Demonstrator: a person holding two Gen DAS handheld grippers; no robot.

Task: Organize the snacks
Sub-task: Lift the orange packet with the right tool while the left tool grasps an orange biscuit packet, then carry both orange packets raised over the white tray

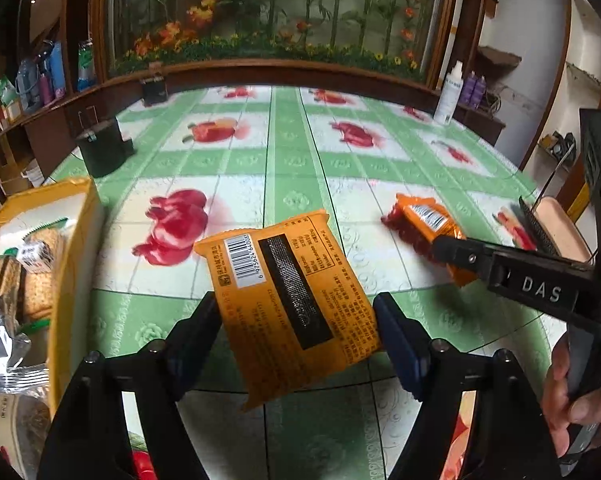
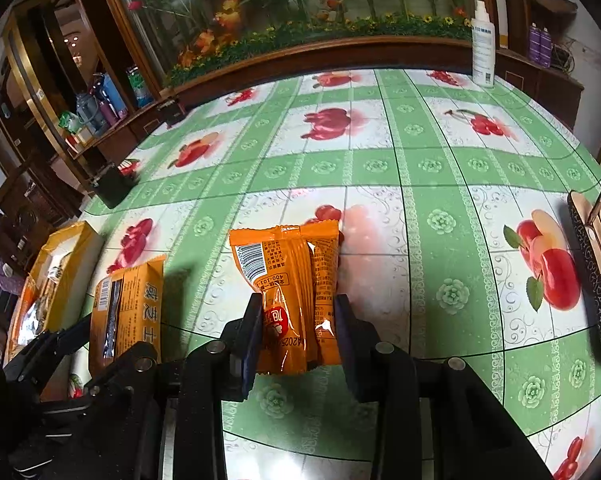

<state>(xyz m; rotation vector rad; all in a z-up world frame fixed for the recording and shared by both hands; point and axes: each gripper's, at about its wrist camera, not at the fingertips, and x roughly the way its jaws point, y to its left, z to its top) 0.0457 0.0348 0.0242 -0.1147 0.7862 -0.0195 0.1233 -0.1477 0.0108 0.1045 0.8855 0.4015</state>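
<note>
Where tongs (image 1: 298, 334) clamp: barcode 6975624640081 (image 1: 242, 258).

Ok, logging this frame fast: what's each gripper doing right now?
Left gripper: shut on the flat orange cracker packet, held above the table.
Right gripper: shut on the glossy orange snack pouch.

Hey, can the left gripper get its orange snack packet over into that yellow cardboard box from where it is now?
Probably yes. The left gripper is shut on the flat orange snack packet, the open yellow cardboard box sits just to its left, and nothing stands between them. The box already holds cracker packs, so room may be tight.
</note>
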